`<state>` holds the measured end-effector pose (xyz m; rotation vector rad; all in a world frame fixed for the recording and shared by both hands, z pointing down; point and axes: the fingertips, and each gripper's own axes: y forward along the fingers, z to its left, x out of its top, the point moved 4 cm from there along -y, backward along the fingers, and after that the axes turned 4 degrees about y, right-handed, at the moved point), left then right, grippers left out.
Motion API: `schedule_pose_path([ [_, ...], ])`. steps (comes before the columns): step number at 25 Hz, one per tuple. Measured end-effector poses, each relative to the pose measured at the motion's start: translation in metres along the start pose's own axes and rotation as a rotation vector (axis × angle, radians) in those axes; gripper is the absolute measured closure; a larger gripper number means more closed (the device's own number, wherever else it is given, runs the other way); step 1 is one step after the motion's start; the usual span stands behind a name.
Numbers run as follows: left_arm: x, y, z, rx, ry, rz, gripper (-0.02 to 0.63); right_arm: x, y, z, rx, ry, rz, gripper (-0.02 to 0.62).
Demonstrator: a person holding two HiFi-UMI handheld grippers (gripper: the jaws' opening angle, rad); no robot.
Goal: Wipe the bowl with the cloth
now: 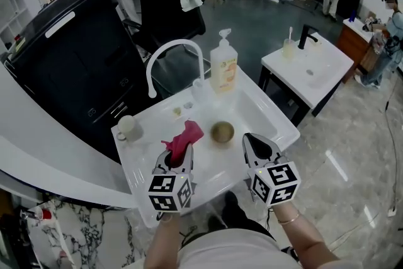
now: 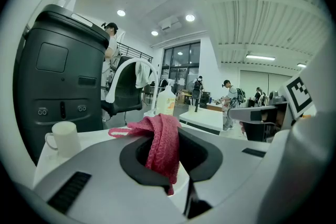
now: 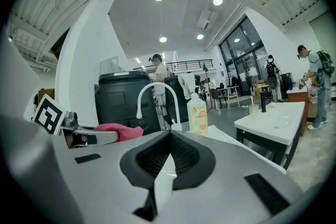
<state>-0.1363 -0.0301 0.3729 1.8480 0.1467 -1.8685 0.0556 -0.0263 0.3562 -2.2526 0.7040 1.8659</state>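
The left gripper [image 1: 178, 159] has its jaws closed on the pink knitted cloth [image 1: 184, 137], which sticks out in front of its tips above the white sink [image 1: 277, 118]. The right gripper [image 1: 259, 147] is fully closed and holds nothing. The brown bowl [image 1: 221, 131] stands in the sink, just ahead of the tips and between the two grippers.

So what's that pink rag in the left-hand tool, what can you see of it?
The cloth is a deep pink rag that looks knitted, soft and bunched. The left gripper is shut on it. The cloth sticks up and forward past the jaws, and a thin loop trails to one side. It is held over the white sink, left of the bowl and apart from it.
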Motion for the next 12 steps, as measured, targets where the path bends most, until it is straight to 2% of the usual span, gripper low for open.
schedule_pose_path([
  [12, 0.0023, -0.0041, -0.0038, 0.008, 0.006, -0.006, 0.546, -0.0011, -0.0031, -0.0002, 0.006, -0.008, 0.009, 0.592],
])
